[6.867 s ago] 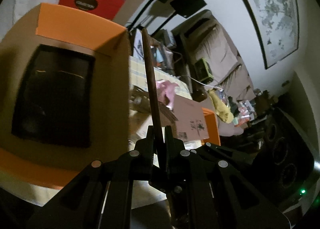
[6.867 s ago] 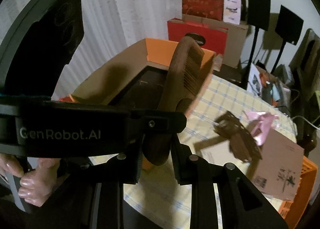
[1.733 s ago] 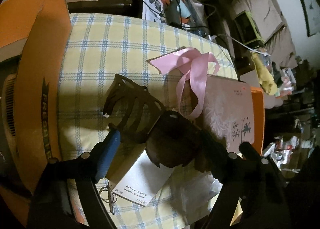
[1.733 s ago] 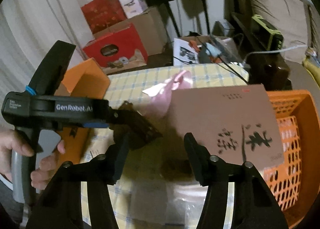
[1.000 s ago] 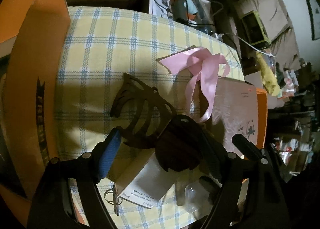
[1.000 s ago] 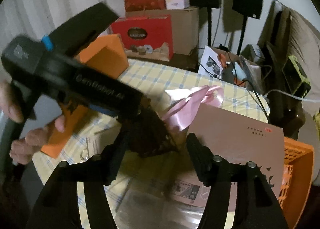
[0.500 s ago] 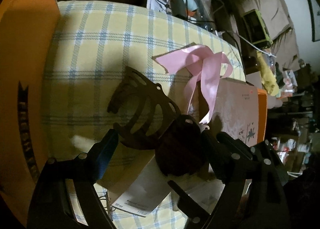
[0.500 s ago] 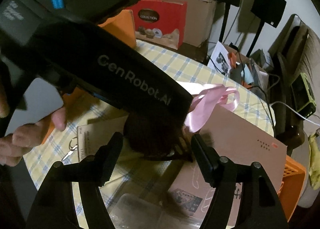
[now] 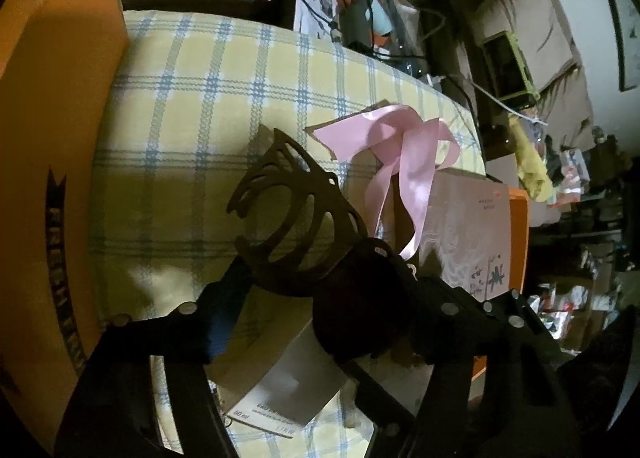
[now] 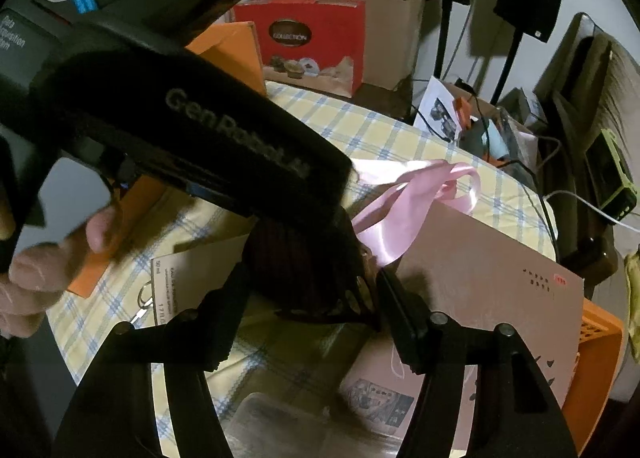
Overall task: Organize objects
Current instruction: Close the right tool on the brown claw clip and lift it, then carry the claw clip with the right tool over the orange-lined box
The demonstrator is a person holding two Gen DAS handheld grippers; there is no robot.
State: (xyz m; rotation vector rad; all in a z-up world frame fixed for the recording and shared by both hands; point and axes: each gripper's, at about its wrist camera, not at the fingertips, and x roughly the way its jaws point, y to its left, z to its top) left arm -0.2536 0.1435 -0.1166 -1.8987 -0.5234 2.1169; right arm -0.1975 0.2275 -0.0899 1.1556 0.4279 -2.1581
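the table (image 9: 208,106), covered in a yellow and blue checked cloth, is filling the middle of both wrist views. an orange cardboard box (image 9: 48,146) is standing along its edge at nine o'clock in the left wrist view. at three o'clock a pinkish-brown gift box (image 10: 496,298) is lying half over an orange plastic basket (image 10: 600,342), and a pink ribbon (image 9: 408,162) is spilling off the gift box toward twelve o'clock.

the left tongs (image 9: 320,314) are pointing steeply down at the table and their jaws are closing around a dark carved wooden piece (image 9: 296,226) with openwork loops. its rounded dark end is sitting between the jaws, with the openwork reaching toward eleven o'clock; whether the pads are already pressing on it cannot be told in the shadow.

the right tongs (image 10: 312,306) are coming in from six o'clock, jaws also closing, either side of the same dark piece, with visible space at the left finger.

a person's hand (image 10: 52,258) is gripping the left handle at nine o'clock in the right wrist view. a white perfume carton (image 9: 280,394) is lying under the wooden piece, and a small key ring (image 10: 146,298) is resting beside the carton.
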